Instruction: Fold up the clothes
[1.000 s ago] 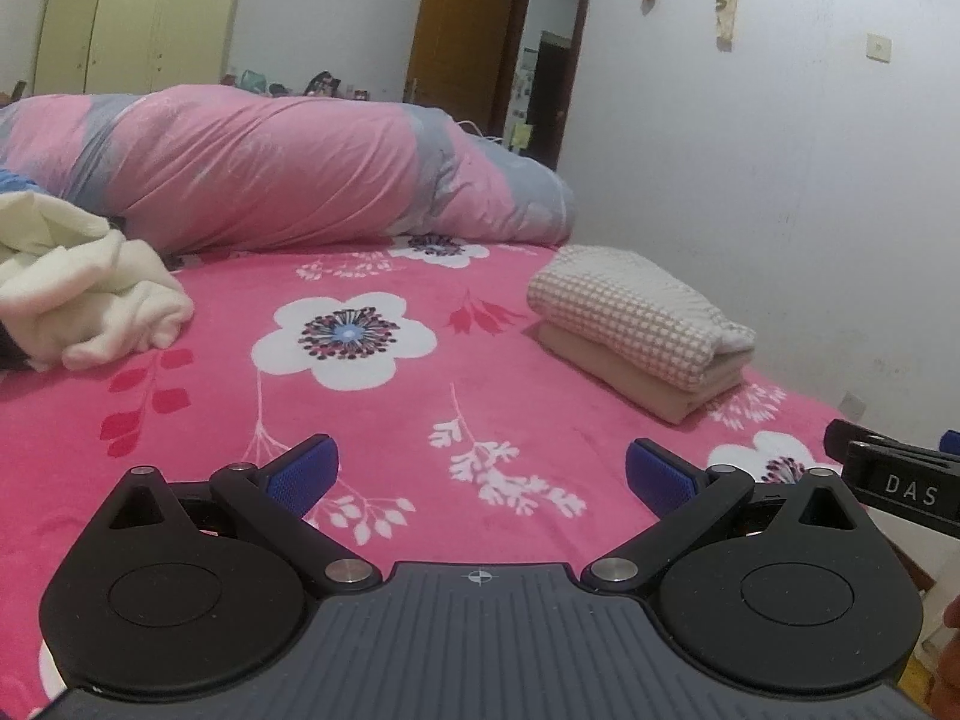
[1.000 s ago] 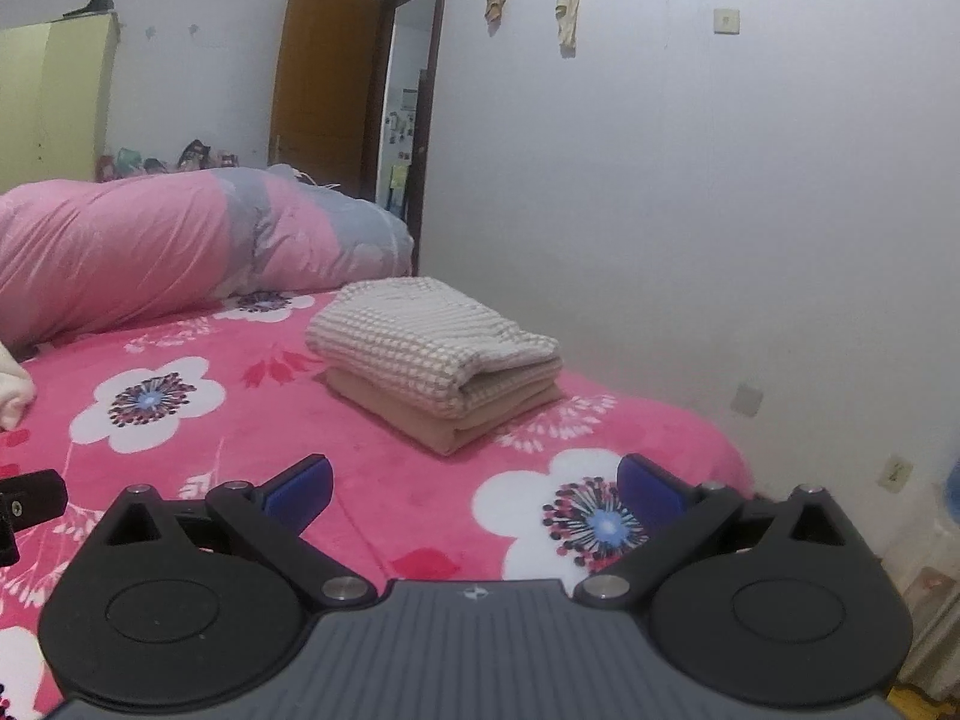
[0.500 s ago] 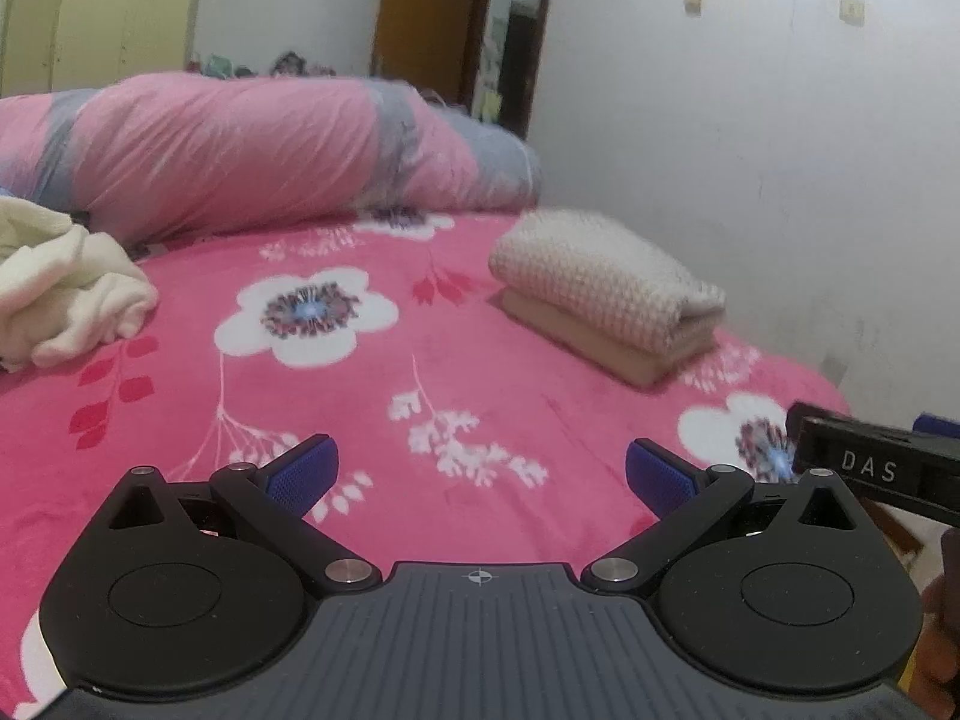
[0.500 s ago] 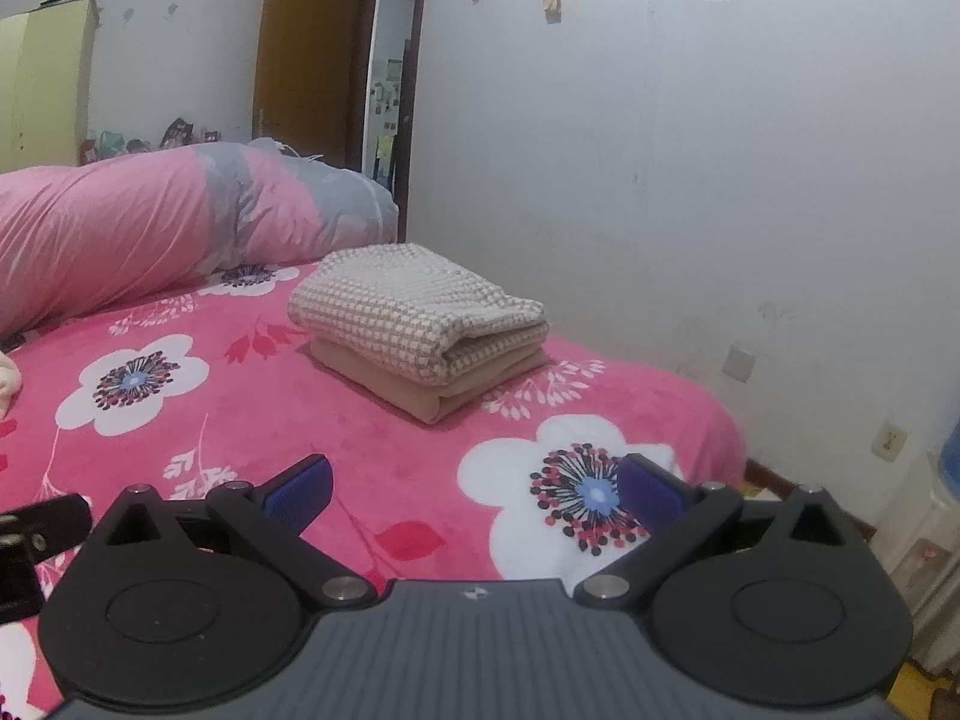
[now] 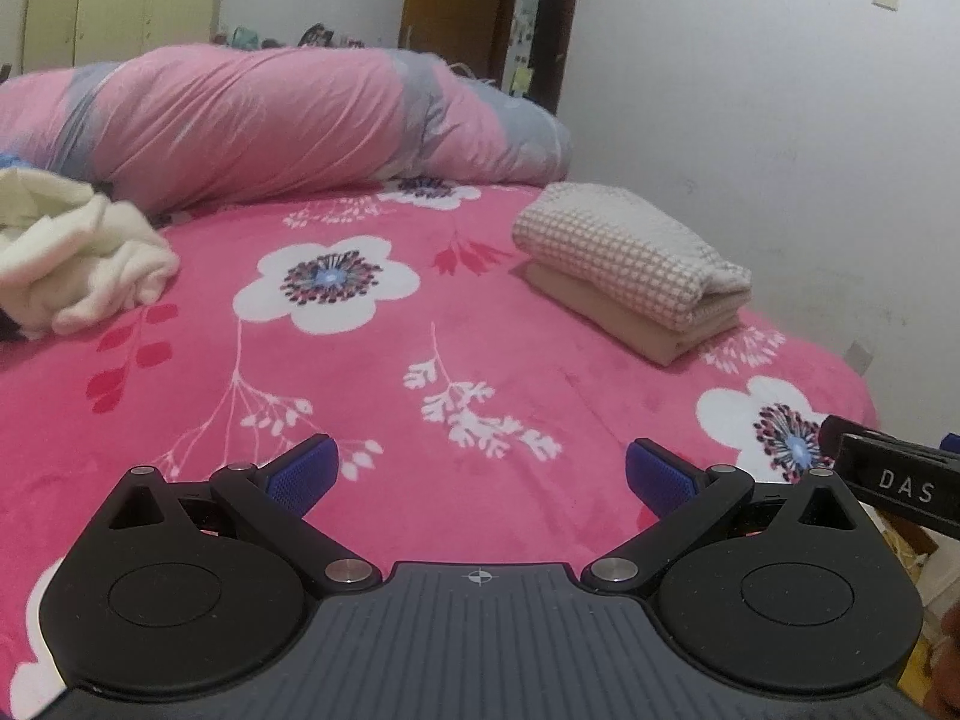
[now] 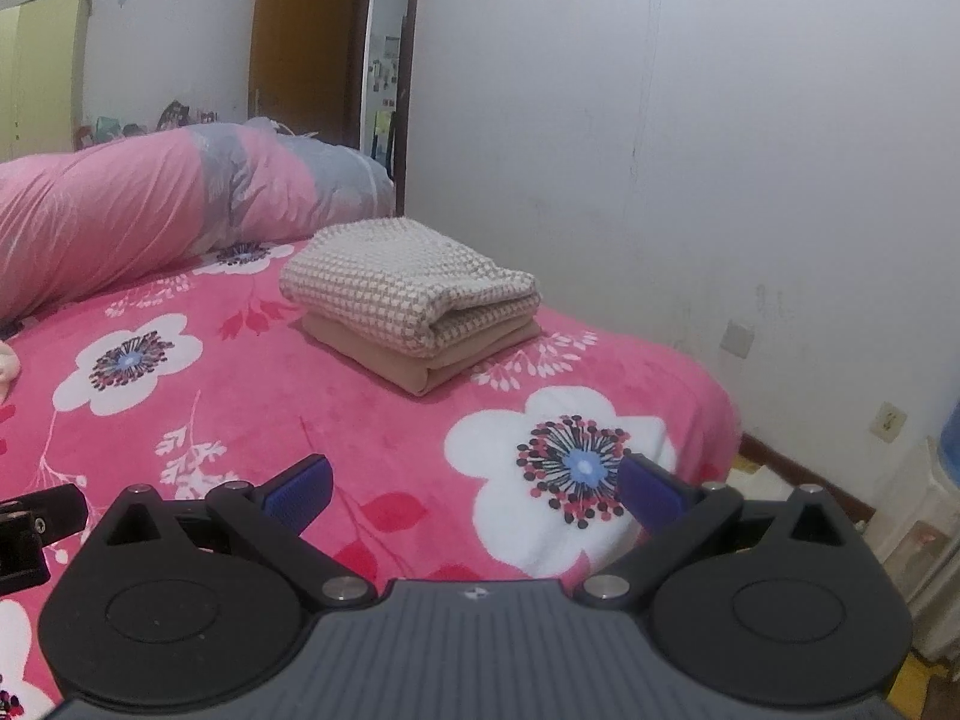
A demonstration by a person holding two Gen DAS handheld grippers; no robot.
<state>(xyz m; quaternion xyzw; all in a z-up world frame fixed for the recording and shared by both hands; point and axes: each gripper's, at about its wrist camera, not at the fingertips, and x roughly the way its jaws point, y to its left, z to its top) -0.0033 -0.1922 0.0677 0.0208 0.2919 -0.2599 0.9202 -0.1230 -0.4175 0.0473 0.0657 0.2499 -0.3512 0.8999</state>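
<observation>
Now your left tool (image 5: 478, 471) and right tool (image 6: 474, 489) hang spread apart, empty, over the bed (image 5: 372, 372), with the folded stack (image 6: 414, 312) far right.

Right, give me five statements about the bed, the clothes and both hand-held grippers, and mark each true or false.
1. The checked folded garment lies on top of the tan folded garment. True.
2. The left hand-held gripper is shut on cloth. False: it is open and holds nothing.
3. The cream garment lies crumpled and unfolded on the bedspread. True.
4. The right hand-held gripper is open and empty. True.
5. The folded stack sits on the rolled pink and grey quilt. False: it rests on the flowered bedspread, apart from the quilt.
</observation>
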